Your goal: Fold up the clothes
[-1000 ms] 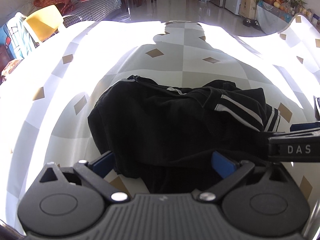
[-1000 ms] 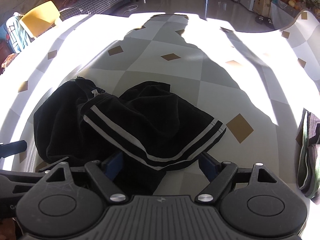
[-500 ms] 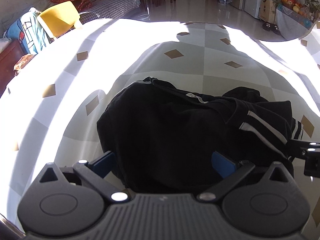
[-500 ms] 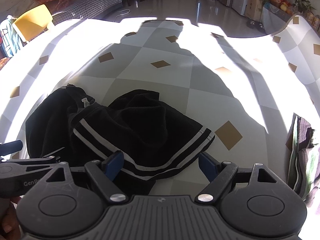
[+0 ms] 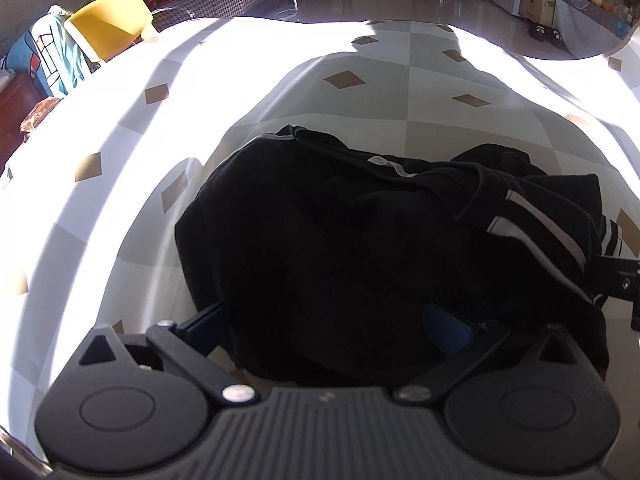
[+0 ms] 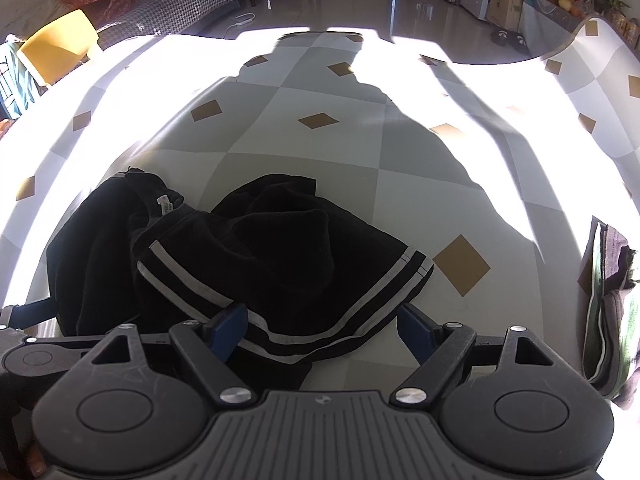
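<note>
Creeping in closer is basically all that changed over the last second: the checkered table cloth point(image 6: 420, 184) looks the same, but the crumpled black garment point(image 6: 256, 256) now fills more of both views than before, bunched at about 6 o'clock on the table with its white-striped hem point(image 6: 328, 320) trailing to 4 o'clock. The folded pile point(image 6: 608, 304) at 3 o'clock hasn't budged. In the left wrist view the left gripper point(image 5: 328, 320) is spread wide with cloth point(image 5: 320, 248) lying between its blue pads, not pinched. The right gripper point(image 6: 320, 332) is spread too, straddling the hem. My guess is both are lining up for a grab at the near edge, so the folding hasn't really started.
</note>
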A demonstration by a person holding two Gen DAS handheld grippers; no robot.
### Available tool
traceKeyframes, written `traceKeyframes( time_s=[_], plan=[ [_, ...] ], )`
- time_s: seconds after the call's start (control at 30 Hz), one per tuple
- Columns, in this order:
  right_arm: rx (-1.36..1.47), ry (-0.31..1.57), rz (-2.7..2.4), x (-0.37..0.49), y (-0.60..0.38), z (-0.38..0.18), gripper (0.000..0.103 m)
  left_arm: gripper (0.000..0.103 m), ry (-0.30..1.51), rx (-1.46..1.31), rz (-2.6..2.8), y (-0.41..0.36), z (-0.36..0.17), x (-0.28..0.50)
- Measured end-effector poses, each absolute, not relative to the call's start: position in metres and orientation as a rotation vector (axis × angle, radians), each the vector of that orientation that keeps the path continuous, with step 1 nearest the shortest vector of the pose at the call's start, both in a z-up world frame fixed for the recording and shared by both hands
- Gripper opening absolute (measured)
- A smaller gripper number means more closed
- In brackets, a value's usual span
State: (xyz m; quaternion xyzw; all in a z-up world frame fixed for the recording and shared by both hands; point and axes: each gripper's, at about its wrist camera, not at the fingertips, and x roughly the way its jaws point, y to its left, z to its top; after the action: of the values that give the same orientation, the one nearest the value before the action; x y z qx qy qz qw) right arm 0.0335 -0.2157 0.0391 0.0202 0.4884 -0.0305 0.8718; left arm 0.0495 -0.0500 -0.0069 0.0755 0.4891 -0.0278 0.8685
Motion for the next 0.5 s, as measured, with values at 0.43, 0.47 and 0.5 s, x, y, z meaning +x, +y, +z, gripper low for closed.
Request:
traceKeyframes(
  time_s=[0.43, 0.47, 0.5],
  plan=[
    [0.044, 1.041, -0.064, 0.0401, -0.2130, 0.0325, 0.081, 0.103, 1.030, 0.170, -0.058, -0.0532, -0.0124, 0.0498],
    [0.043, 1.042, -0.063, 0.0407, -0.2124, 0.0320, 0.081, 0.103, 1.031, 0.169, -0.059, -0.0529, -0.0128, 0.0499],
    [0.042, 1.044, -0.061, 0.0413, -0.2121, 0.0313, 0.081, 0.103, 1.033, 0.168, -0.059, -0.0527, -0.0133, 0.0500]
  ],
)
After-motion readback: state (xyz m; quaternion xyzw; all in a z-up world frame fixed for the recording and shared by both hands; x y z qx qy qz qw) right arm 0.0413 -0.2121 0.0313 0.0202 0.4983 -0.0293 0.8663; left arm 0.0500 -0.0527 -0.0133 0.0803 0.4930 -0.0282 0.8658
